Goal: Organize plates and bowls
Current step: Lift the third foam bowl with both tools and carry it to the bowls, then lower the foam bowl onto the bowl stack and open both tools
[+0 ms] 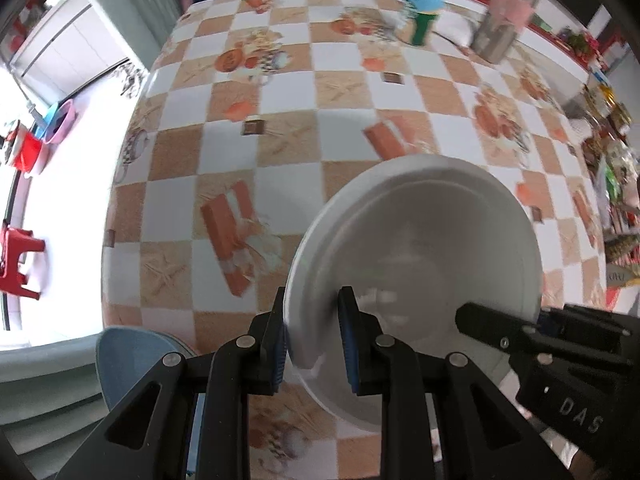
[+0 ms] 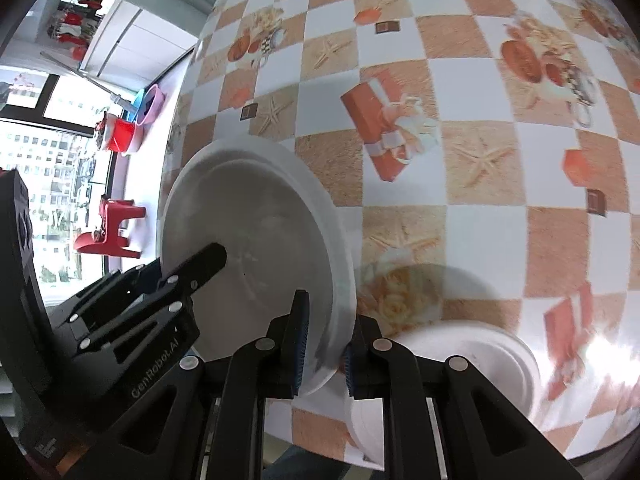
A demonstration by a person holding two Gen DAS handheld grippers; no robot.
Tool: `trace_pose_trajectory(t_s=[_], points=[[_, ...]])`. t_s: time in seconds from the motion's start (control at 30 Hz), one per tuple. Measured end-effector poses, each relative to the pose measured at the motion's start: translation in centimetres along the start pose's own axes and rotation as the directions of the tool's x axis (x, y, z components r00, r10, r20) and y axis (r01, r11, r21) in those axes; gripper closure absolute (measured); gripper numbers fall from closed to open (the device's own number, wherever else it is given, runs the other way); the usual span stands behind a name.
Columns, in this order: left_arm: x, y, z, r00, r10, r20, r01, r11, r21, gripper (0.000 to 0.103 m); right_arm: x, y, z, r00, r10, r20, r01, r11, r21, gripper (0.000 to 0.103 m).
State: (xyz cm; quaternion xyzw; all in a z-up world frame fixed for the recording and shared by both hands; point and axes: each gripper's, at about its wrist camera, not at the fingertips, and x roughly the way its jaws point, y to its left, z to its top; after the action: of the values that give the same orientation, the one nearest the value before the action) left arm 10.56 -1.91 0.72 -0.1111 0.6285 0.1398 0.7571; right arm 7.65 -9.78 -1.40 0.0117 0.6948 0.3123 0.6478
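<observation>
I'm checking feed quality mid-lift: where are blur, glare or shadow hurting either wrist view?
Left wrist view: the bottles at the far edge smear with motion blur, and the plate is soft. Right wrist view: window light blows out the left side, glare sits on the tablecloth at lower right, the plate's shadow covers the cloth beside it; both views bend at the edges.

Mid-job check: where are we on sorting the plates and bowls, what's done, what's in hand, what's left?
Nothing looks stacked or put away yet. In hand: the left gripper and right gripper are both shut on opposite rims of one white plate, held above the checkered tablecloth. Left: setting that plate down somewhere, then the second white plate near the table edge and the blue bowl.
</observation>
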Motion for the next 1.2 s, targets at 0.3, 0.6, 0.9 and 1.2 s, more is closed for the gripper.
trace_pose_trajectory(t_s=[0.3, 0.6, 0.9, 1.2], points=[[-0.6, -5.6, -2.2, 0.998, -0.055, -0.011, 0.056, 0.991, 0.122, 0.077, -4.1, -3.1, -3.6, 0.998, -0.048, 0.05, 0.044, 0.995, 0.086, 0.085], [0.2, -9.2, -4.2, 0.996, -0.076, -0.053, 0.086, 0.971, 0.223, 0.077, -5.4, -6.4, -7.5, 0.993, -0.111, 0.041, 0.102, 0.978, 0.183, 0.085], [1.5, -9.7, -4.6, 0.994, -0.075, -0.082, 0.093, 0.967, 0.238, 0.077, -4.3, -7.4, -9.1, 0.986, -0.167, 0.006, 0.163, 0.968, 0.189, 0.085], [2.1, -8.7, -4.7, 0.993, -0.072, -0.096, 0.092, 0.972, 0.216, 0.055, -3.4, -7.5, -8.9, 0.972, -0.236, -0.013, 0.235, 0.96, 0.149, 0.085]])
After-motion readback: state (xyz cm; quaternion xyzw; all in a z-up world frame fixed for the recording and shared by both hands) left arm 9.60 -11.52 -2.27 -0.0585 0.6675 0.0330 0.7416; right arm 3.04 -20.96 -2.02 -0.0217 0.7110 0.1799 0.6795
